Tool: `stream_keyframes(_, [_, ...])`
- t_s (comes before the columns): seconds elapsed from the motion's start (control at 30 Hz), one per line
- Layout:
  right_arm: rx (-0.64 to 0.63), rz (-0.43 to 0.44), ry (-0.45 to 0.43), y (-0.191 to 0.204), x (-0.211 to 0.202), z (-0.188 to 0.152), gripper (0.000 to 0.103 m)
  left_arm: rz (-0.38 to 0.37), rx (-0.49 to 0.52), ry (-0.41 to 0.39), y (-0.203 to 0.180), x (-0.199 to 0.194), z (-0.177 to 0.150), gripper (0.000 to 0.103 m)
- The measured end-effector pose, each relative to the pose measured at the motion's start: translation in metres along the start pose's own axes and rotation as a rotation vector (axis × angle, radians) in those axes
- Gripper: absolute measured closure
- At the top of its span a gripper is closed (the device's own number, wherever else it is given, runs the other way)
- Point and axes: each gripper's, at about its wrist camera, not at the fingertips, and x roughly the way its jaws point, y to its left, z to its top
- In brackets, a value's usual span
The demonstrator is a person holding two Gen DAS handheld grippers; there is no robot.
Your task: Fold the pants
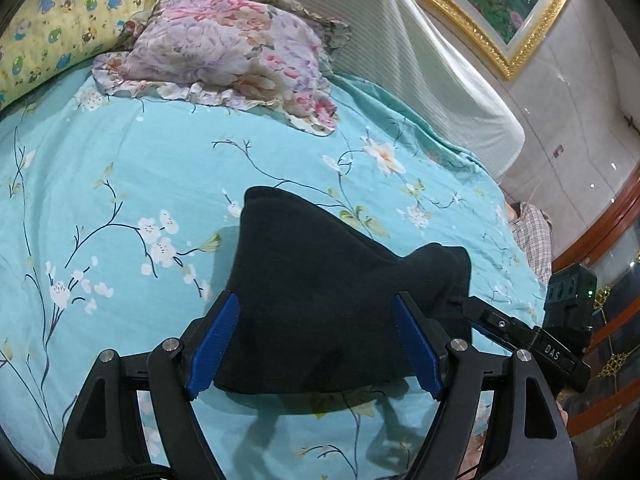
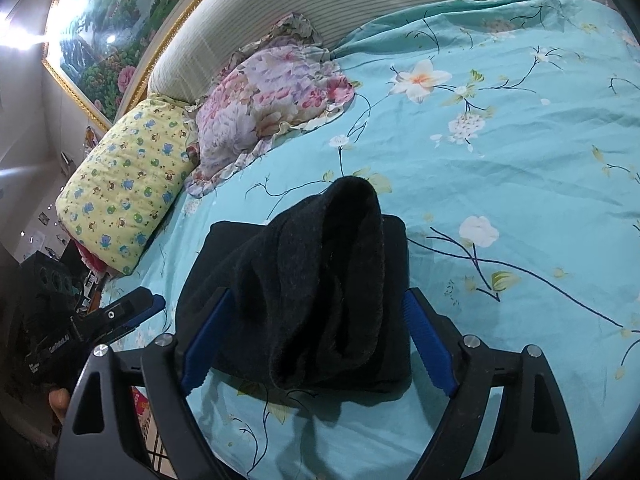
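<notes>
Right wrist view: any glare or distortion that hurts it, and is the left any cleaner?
Right wrist view: blown-out glare at the upper left across the framed painting; fisheye bends the headboard; the black pants stay sharp. Left wrist view: no glare, same bending, pants nearly textureless black.

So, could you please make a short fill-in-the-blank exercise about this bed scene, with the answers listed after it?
1. The pants are folded into a bundle of ____ colour.
2. The bedsheet is turquoise with a printed pattern of ____.
3. The left gripper has its blue pads wide ____.
4. Beside the floral pillow lies a ____ pillow with cartoon animals.

Answers: black; flowers; open; yellow
</notes>
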Motion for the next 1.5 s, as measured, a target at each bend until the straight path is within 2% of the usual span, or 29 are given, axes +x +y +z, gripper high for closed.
stream_keyframes(0.67, [0.046,-0.006,0.049,-0.009,0.018,-0.005,0.017,-0.007,-0.022,0.090,0.019,0.046,0.016,0.024])
stream_keyframes(0.77, [0.054,-0.003,0.060,-0.011,0.023,-0.007,0.017,0.009,-0.042,0.120,0.026,0.060,0.013,0.024])
stream_keyframes(0.9, [0.070,-0.015,0.082,-0.018,0.031,-0.011,0.017,-0.007,-0.082,0.136,0.037,0.070,0.011,0.020])
stream_keyframes(1.17, [0.162,0.037,0.072,-0.043,0.038,-0.017,0.017,0.000,-0.116,0.161,0.054,0.088,0.014,0.020])
stream_keyframes(1.27, [0.147,0.040,0.073,-0.042,0.039,-0.016,0.018,-0.010,-0.112,0.157,0.057,0.090,0.013,0.024])
stream_keyframes(1.37, [0.145,0.060,0.080,-0.042,0.042,-0.016,0.025,-0.036,-0.104,0.159,0.056,0.091,0.013,0.036])
stream_keyframes(1.4, [0.157,0.083,0.086,-0.043,0.044,-0.016,0.028,-0.058,-0.112,0.163,0.057,0.091,0.012,0.045])
stream_keyframes(1.43, [0.168,0.092,0.090,-0.045,0.045,-0.016,0.029,-0.083,-0.126,0.168,0.057,0.092,0.012,0.049])
stream_keyframes(1.5, [0.170,0.099,0.095,-0.046,0.047,-0.016,0.031,-0.079,-0.122,0.161,0.056,0.092,0.012,0.051])
